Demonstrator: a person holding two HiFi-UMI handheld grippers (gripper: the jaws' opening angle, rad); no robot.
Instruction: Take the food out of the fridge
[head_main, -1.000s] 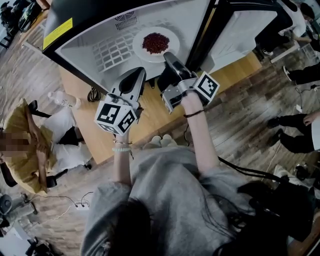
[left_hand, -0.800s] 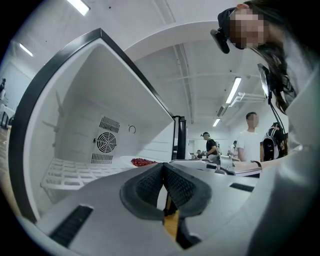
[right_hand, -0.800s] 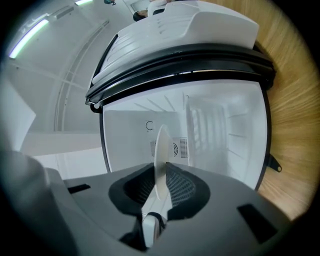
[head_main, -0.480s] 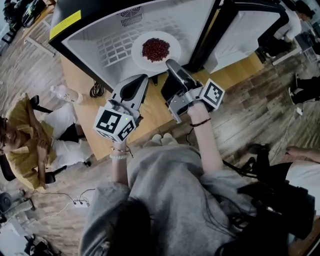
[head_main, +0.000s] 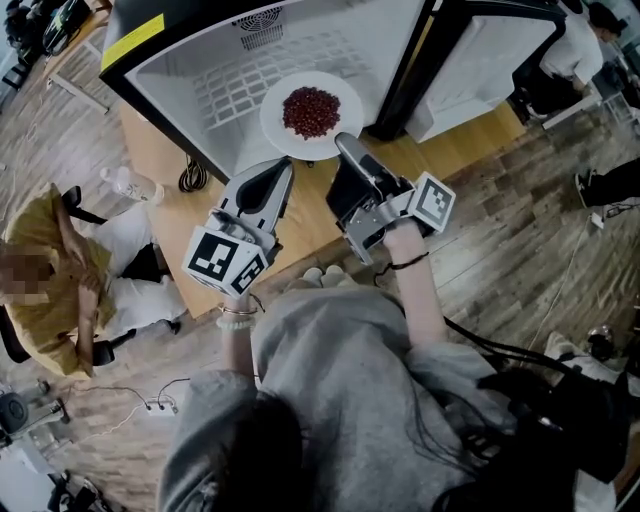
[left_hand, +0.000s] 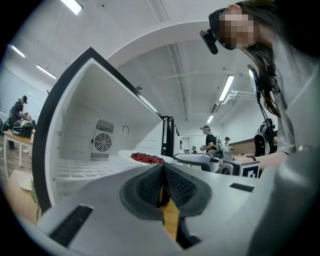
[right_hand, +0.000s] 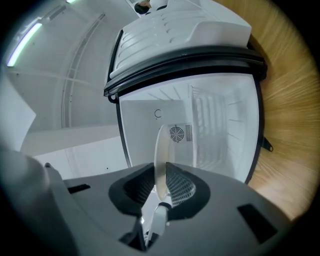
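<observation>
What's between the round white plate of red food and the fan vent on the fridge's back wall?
Only a bare white grid shelf behind the plate; head view shows it.

Fridge (head_main: 185, 60) cropped; plate (head_main: 276, 126) rim hidden btwn right gripper (head_main: 345, 142) jaws.

You have no text you can read here. The yellow label (head_main: 131, 42) on the fridge (head_main: 330, 40), at about ten o'clock in the head view, has print too small to make out. The left cube (head_main: 226, 262) and right cube (head_main: 433, 203) show only black-and-white square patterns.
</observation>
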